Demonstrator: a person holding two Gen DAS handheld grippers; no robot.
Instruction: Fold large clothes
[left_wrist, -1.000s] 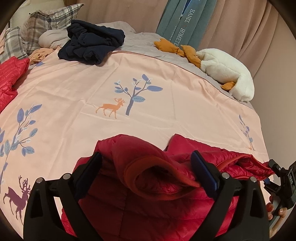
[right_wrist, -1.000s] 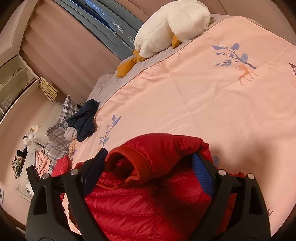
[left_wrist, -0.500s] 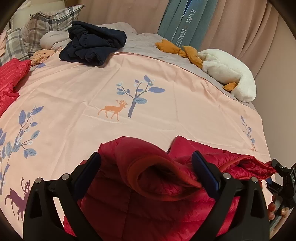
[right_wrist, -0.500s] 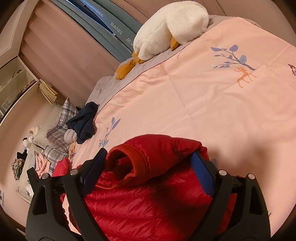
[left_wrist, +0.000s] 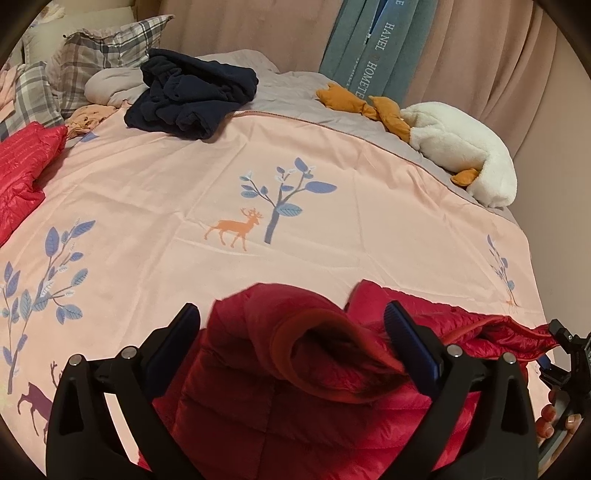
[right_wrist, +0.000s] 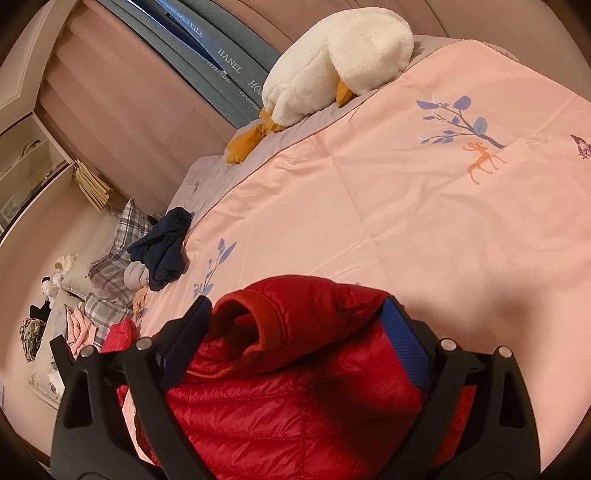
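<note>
Both grippers spread wide over a red puffer jacket at the near edge of the bed.

Left gripper (left_wrist: 291, 332) stood open, its jaws either side of the red puffer jacket (left_wrist: 295, 387); the right gripper (right_wrist: 295, 325) was likewise open around the jacket's collar (right_wrist: 258, 314). Only the left view showed fingers (left_wrist: 546, 424) at its right border and a second red garment (left_wrist: 22, 173) at the bedspread's (left_wrist: 332, 177) left edge. Farther off, a navy garment (left_wrist: 192, 99) lay near plaid pillows (left_wrist: 103, 48); a white plush goose (right_wrist: 332, 55) lay along the far edge. Only the right view showed shelving (right_wrist: 26, 166).
</note>
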